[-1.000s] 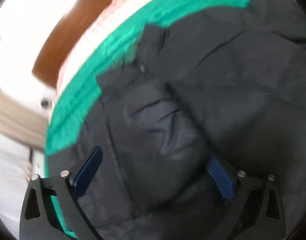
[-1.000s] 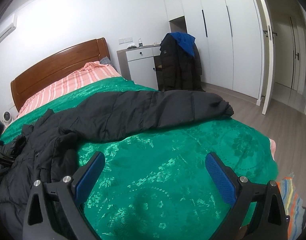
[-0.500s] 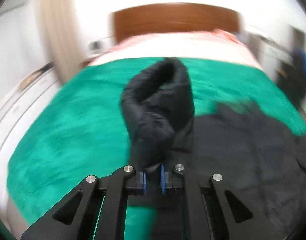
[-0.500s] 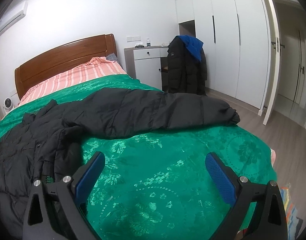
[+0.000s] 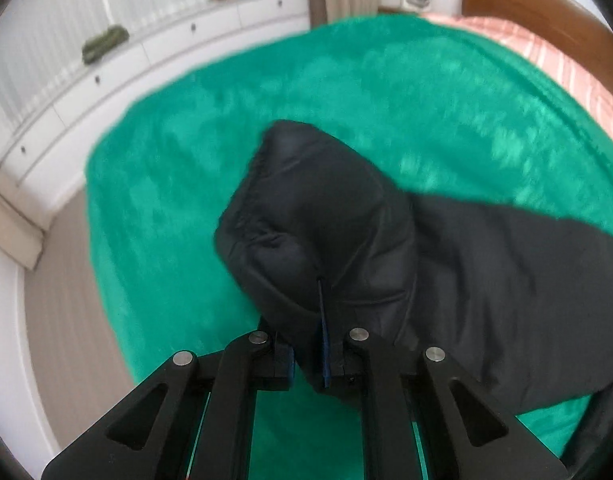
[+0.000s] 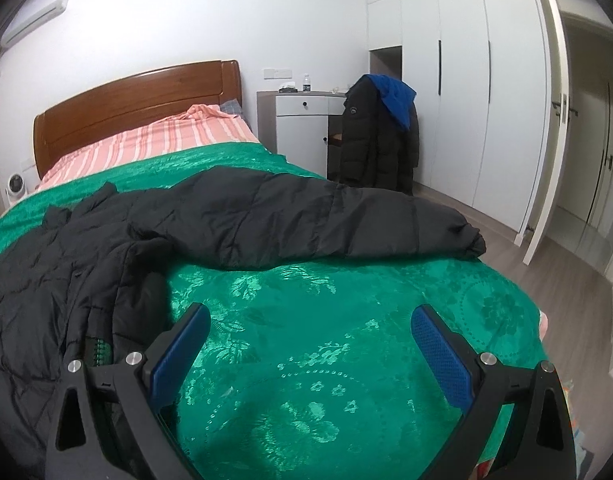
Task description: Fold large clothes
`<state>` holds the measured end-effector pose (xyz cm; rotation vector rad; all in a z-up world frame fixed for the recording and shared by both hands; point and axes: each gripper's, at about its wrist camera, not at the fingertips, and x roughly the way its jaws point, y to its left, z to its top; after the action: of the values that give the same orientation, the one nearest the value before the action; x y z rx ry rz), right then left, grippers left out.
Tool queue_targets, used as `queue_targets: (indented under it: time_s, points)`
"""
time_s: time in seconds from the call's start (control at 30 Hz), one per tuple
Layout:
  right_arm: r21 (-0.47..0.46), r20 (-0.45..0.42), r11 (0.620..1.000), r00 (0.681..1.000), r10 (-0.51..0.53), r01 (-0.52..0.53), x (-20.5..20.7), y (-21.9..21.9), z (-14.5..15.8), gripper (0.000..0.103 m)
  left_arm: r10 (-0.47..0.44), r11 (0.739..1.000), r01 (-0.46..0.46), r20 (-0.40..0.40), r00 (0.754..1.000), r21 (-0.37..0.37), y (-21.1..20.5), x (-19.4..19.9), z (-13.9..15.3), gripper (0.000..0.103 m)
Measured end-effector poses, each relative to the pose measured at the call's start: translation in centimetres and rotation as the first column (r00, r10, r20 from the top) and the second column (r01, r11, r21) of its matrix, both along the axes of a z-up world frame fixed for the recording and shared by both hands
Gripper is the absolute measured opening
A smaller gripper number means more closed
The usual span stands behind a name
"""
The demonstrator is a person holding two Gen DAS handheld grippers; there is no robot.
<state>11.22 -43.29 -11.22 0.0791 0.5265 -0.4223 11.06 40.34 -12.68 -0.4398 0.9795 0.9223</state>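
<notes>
Black jacket [image 5: 486, 280] runs off the left-wrist view's right edge, its cuff covering the left claw's [image 5: 308, 354] blue pads; the green bedspread [image 5: 346, 100] blurs, and small dresser-top items [image 6: 294, 86] stay unreadable.

Wooden headboard [image 6: 134, 104], striped pink bedding [image 6: 154, 142], white cabinet [image 6: 302, 128], dark coat [image 6: 378, 140] beside white wardrobe [image 6: 482, 92].
</notes>
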Motion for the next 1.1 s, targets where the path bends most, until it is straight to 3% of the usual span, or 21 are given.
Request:
queue_targets:
  time_s: [0.13,0.17,0.2,0.27,0.4,0.53,0.6,0.77,0.83,1.1]
  points:
    - [-0.032,-0.019,0.999,1.000,0.013,-0.014,0.4,0.7,-0.1,0.100,0.003,1.000,-0.002,-0.031,1.000,0.032,-1.0,0.2,-1.2,0.024]
    - [-0.036,-0.019,0.999,1.000,0.013,-0.014,0.4,0.8,-0.2,0.100,0.009,0.999,-0.008,-0.038,0.999,0.032,-1.2,-0.4,-1.0,0.040]
    - [-0.037,-0.016,0.999,1.000,0.012,-0.012,0.4,0.8,-0.1,0.100,0.015,0.999,-0.014,-0.041,0.999,0.033,-1.4,-1.0,-0.8,0.063]
    - [-0.033,-0.003,0.999,1.000,0.006,-0.006,0.1,0.7,0.0,0.100,0.015,0.999,-0.015,-0.005,1.000,0.040,-2.0,-2.7,0.9,0.082]
    - [-0.018,0.014,1.000,1.000,-0.019,0.020,-0.2,0.1,0.2,0.100,-0.045,0.999,0.047,0.141,0.989,-0.009,-4.0,-5.7,3.4,0.088]
    - [0.000,0.020,0.999,0.999,-0.038,0.038,-0.3,-0.3,0.2,0.100,-0.122,0.989,0.139,0.278,0.953,-0.041,-8.1,-7.6,5.1,0.094]
    - [0.007,0.026,0.999,0.999,-0.047,0.046,-0.4,-0.5,0.3,0.100,-0.184,0.978,0.204,0.304,0.935,-0.035,-10.6,-7.6,5.5,0.095]
    - [0.012,0.037,0.999,0.998,-0.054,0.053,-0.6,-0.6,0.5,0.100,-0.416,0.903,0.430,0.259,0.872,0.003,-17.4,-4.9,4.9,0.095]
    - [0.010,0.038,0.999,0.998,-0.051,0.051,-0.7,-0.6,0.5,0.100,-0.459,0.882,0.471,0.234,0.857,0.007,-19.1,-3.6,4.2,0.095]
    - [0.031,0.049,0.998,0.998,-0.049,0.047,-1.0,-1.0,0.5,0.100,-0.432,0.894,0.444,0.144,0.890,-0.064,-19.1,-1.5,-1.4,0.099]
